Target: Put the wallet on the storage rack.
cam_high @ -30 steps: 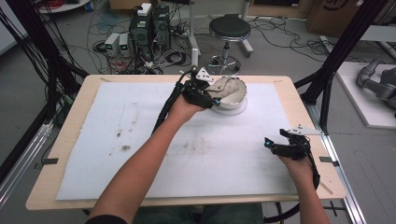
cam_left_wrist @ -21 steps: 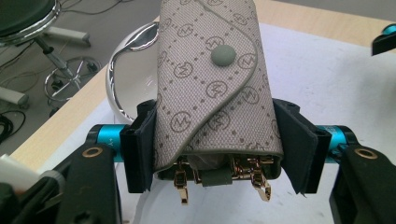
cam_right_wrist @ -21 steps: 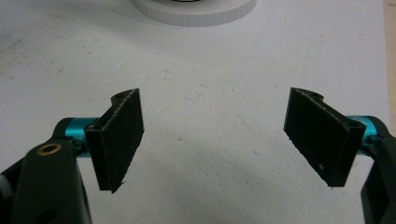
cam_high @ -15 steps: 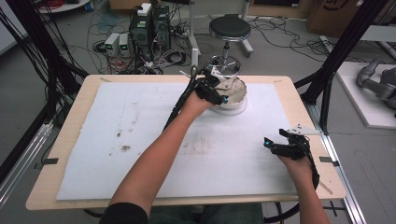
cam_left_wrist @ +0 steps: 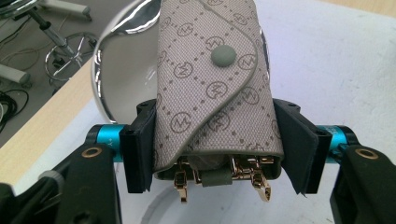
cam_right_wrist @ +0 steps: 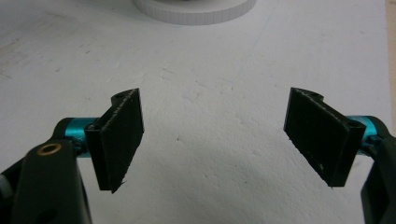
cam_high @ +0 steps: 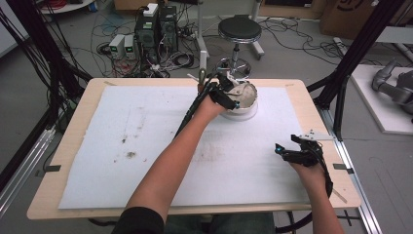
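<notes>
Now the left gripper (cam_left_wrist: 212, 149) fingers clamp the key pouch (cam_left_wrist: 215, 93); the right gripper (cam_right_wrist: 215, 135) fingers gape.

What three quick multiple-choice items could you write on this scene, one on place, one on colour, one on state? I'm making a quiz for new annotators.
1. Where is the key pouch?
A. flat on the near table edge
B. between the left gripper's jaws, over the shiny bowl
C. on the stool

2. What colour is the pouch's snap button?
A. grey-green
B. red
C. gold

3. How does the right gripper stand?
A. shut on the pouch
B. shut on nothing
C. open, with nothing between its jaws

Answers:
1 B: the left gripper view shows both jaws pressed to the pouch's sides, the bowl's rim behind it.
2 A: the round snap on the flap is grey-green.
3 C: the right gripper view shows its jaws wide apart over the bare white mat.
</notes>
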`<state>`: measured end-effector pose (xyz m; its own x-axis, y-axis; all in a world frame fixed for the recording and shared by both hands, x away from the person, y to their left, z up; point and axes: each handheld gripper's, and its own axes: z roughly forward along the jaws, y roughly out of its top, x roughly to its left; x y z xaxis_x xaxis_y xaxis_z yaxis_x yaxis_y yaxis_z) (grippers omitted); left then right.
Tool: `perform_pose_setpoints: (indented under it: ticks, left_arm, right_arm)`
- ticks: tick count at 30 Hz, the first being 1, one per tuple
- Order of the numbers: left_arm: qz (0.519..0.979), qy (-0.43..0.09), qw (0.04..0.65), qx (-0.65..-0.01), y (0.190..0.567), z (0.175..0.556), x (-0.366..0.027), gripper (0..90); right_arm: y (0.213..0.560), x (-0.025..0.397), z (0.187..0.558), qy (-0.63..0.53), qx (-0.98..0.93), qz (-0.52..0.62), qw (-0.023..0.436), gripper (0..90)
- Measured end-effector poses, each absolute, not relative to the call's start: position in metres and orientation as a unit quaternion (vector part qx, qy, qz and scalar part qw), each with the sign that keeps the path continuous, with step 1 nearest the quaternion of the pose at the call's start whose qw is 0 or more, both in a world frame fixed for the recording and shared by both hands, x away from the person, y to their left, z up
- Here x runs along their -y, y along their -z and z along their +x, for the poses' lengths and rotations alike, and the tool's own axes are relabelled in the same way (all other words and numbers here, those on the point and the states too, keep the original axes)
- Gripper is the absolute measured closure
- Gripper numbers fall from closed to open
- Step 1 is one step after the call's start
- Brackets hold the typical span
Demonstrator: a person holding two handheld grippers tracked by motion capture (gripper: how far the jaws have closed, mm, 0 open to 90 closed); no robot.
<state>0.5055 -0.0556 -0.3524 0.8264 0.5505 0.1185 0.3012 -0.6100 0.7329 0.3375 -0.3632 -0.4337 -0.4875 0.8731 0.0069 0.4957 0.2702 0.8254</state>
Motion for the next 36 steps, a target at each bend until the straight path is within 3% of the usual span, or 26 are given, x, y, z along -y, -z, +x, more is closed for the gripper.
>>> perform_pose_setpoints:
  ticks: [18, 28, 36]
  left_arm:
    - [0.884, -0.174, 0.347, -0.26, 0.36, 0.512, 0.059, 34.4]
    - [0.872, -0.174, 0.381, -0.253, 0.353, 0.509, 0.057, 23.0]
    - [0.859, -0.17, 0.412, -0.251, 0.336, 0.499, 0.046, 19.3]
  right_arm:
    - [0.434, 0.362, 0.337, -0.402, -0.763, 0.449, 0.233, 20.5]
    - [0.434, 0.361, 0.337, -0.402, -0.764, 0.447, 0.235, 20.5]
    - [0.433, 0.361, 0.337, -0.402, -0.764, 0.446, 0.236, 20.5]
